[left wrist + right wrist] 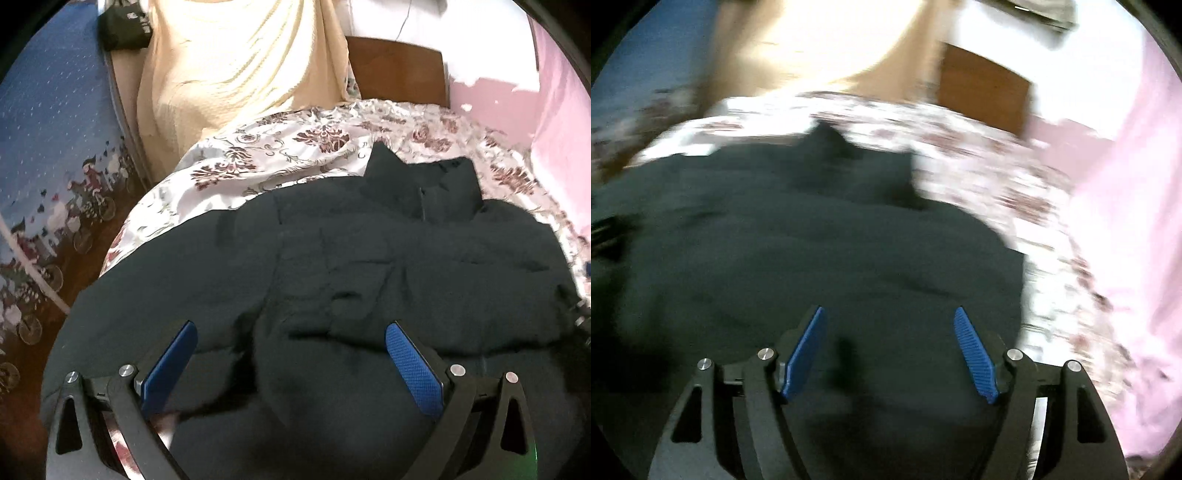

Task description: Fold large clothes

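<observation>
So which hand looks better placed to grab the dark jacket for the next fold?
Probably the left. The left gripper is open over the dark jacket, whose edge on the floral bedspread shows sharply. The right gripper is open too, but its view is blurred.

We see a black jacket (332,266) on a white bedspread (295,147) with maroon floral motifs, a cream blanket (229,66), and blue gripper pads (413,365).

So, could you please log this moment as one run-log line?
stage: fold not begun | dark jacket: spread on floral bedspread | left gripper: open, empty, above jacket | right gripper: open, empty, above jacket
</observation>
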Motion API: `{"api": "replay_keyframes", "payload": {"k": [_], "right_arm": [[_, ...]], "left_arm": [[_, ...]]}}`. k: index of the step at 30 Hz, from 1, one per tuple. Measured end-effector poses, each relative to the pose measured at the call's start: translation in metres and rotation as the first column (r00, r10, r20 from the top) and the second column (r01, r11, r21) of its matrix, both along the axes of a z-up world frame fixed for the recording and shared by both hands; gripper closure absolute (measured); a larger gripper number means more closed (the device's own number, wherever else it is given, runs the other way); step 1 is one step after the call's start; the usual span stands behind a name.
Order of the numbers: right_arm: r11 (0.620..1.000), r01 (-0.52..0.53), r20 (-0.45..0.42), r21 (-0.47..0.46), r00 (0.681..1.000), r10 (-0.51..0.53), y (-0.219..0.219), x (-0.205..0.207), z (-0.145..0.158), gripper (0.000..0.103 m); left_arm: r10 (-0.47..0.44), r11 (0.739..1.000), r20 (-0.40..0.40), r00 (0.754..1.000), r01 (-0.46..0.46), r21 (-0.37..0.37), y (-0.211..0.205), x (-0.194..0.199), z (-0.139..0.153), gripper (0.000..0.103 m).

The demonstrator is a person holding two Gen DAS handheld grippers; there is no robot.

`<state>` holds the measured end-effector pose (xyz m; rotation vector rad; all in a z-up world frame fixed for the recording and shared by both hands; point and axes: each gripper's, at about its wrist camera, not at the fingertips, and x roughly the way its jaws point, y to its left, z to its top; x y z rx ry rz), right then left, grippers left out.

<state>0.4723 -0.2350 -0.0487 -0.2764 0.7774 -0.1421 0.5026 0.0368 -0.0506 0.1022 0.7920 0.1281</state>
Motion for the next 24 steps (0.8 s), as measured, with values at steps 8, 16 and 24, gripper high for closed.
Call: {"api": "replay_keyframes", "payload": {"k": [8, 16, 24], "right_arm": [[0.992, 0.125, -0.022, 0.007, 0.992, -0.125, -0.045, 0.020, -0.046, 0.036], [0.991, 0.117, -0.013, -0.068, 0.993, -0.119, -0.030, 0.030, -0.064, 0.035], [0.989, 0.137, -0.050, -0.062, 0.989, -0.140, -0.033, 0.047, -0.065, 0.023]], "left_arm": [[0.040, 0.999, -0.081, 0.996, -0.038, 0.030, -0.018, 0.029, -0.058, 0.000], [0.045, 0.998, -0.035, 0.998, -0.047, -0.047, -0.010, 0.021, -0.065, 0.000], [0.042, 0.996, -0.036, 0.998, -0.044, -0.073, -0.007, 0.024, -0.067, 0.000]]}}
